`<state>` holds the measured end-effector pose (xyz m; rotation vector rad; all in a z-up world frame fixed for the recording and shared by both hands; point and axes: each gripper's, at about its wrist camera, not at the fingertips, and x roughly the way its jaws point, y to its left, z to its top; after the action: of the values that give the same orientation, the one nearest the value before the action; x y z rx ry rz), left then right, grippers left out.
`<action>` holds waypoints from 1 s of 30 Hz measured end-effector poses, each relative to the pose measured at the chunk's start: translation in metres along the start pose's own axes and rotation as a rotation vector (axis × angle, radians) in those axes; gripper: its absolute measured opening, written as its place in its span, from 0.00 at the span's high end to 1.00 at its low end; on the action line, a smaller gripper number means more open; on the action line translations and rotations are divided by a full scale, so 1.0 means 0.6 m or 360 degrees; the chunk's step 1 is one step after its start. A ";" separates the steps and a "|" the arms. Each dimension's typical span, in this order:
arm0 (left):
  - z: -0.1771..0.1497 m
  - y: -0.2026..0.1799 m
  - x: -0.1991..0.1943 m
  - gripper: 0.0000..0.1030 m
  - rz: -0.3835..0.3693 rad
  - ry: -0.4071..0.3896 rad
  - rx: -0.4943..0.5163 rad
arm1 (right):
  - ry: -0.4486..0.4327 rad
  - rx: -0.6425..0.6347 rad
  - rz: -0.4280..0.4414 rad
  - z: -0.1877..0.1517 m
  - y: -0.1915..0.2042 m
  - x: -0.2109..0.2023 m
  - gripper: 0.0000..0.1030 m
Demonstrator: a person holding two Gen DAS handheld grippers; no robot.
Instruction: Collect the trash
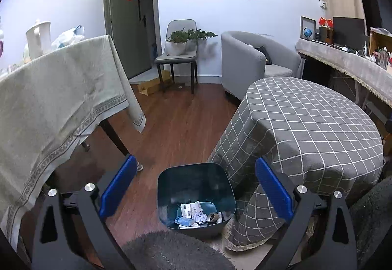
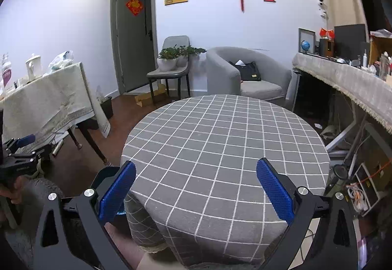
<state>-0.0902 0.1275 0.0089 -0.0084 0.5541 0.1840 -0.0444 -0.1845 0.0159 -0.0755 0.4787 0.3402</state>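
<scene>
Below the left gripper (image 1: 196, 186), on the floor (image 1: 171, 128) against the draped side of the round tabletop (image 1: 306, 118), stands a dark bin (image 1: 196, 196) with its mouth open upward. Crumpled paper, a printed slip and a bluish wad lie as trash (image 1: 196, 216) at its bottom, so the bin sits where anything lifted off the checked cloth can be dropped with a short swing to the side. This gripper hangs over the bin with its blue pads spread wide and nothing between them, which reads as either a release just made or a plain wait above the drop spot; the frames do not settle which.

The right gripper (image 2: 196, 189) is held over the near edge of the same tabletop, its fingers likewise apart and empty, aimed across the cloth as if searching for the next piece. No scrap shows anywhere on the checked surface from this view, so my judgement is that this tabletop is finished. A few pale bits lie on the floor far right, under the long cloth-covered bench (image 2: 343, 79), too small to identify. The left gripper also shows at the left edge of the right view, low beside the other tabletop (image 2: 49, 98), well apart from the right one.
</scene>
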 end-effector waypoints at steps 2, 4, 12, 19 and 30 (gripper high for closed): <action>0.000 -0.001 -0.002 0.04 0.0006 -0.0006 -0.0004 | 0.0005 -0.0035 -0.0003 0.000 0.008 0.001 0.03; 0.000 -0.004 -0.002 0.04 0.0009 -0.0010 0.0012 | 0.0008 -0.0050 -0.0005 0.000 0.014 0.001 0.03; -0.002 -0.001 -0.002 0.04 0.0006 0.0003 -0.0019 | 0.0007 -0.0052 -0.0006 0.000 0.015 0.001 0.03; -0.003 -0.005 -0.005 0.04 0.0015 -0.0004 -0.0008 | 0.0003 -0.0044 -0.0005 0.001 0.015 0.000 0.03; -0.002 -0.008 -0.007 0.04 0.0016 -0.0010 -0.0003 | 0.0002 -0.0039 -0.0007 0.001 0.016 -0.001 0.03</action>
<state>-0.0936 0.1217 0.0097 -0.0069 0.5476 0.1940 -0.0480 -0.1754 0.0168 -0.1002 0.4754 0.3419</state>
